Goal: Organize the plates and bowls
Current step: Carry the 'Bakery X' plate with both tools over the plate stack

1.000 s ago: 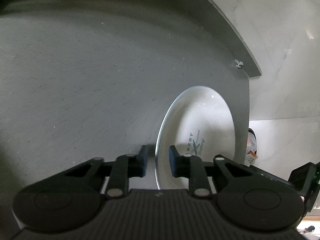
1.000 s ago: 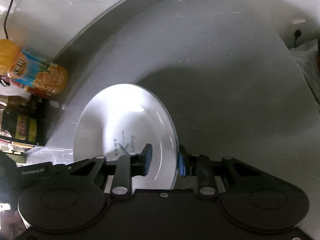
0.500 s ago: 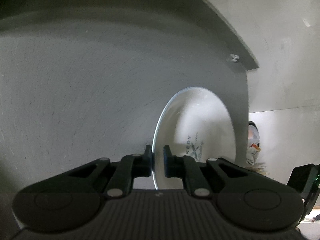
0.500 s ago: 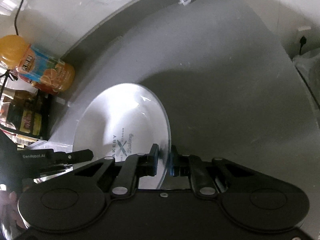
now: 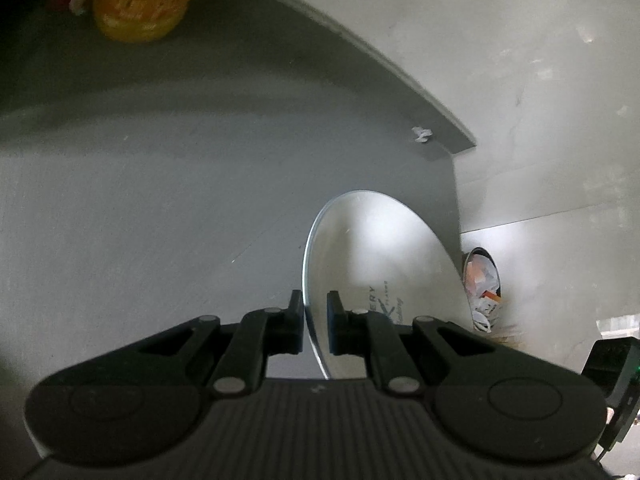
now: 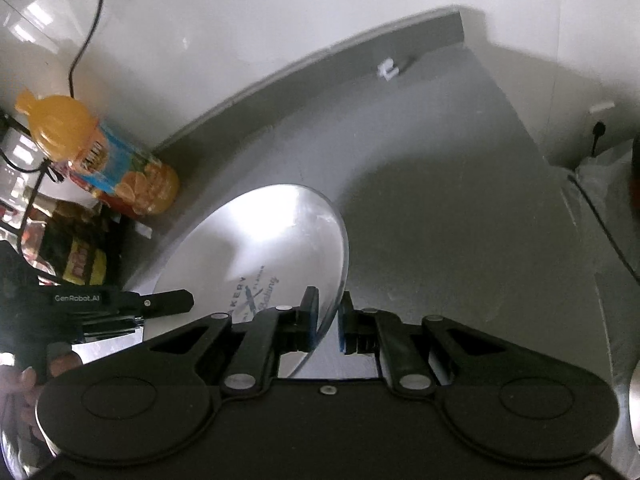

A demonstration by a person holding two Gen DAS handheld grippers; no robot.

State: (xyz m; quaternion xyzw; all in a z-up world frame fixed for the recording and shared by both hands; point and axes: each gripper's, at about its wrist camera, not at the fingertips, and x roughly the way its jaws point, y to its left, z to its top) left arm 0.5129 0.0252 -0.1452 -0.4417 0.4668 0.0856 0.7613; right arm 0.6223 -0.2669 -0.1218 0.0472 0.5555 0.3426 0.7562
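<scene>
One clear glass plate point(image 5: 380, 252) with grey "Bakery" lettering is held on edge above the grey counter point(image 5: 160, 208), pinched from both sides. My left gripper point(image 5: 315, 320) is shut on the plate's left rim. In the right wrist view the same plate point(image 6: 260, 248) fills the centre, and my right gripper point(image 6: 328, 320) is shut on its right rim. The left gripper point(image 6: 120, 308) shows there at the plate's far side, with a hand behind it.
An orange juice bottle point(image 6: 100, 160) and a dark jar point(image 6: 76, 256) stand at the counter's left end by the wall. A rubbish bin point(image 5: 484, 284) sits on the floor past the counter's right edge. A plastic bag point(image 6: 600, 176) and cable lie at the right.
Both grippers went from open around the plate's rim to shut on it. Both views have since pulled back from the counter with the plate, bringing the juice bottle into the left view.
</scene>
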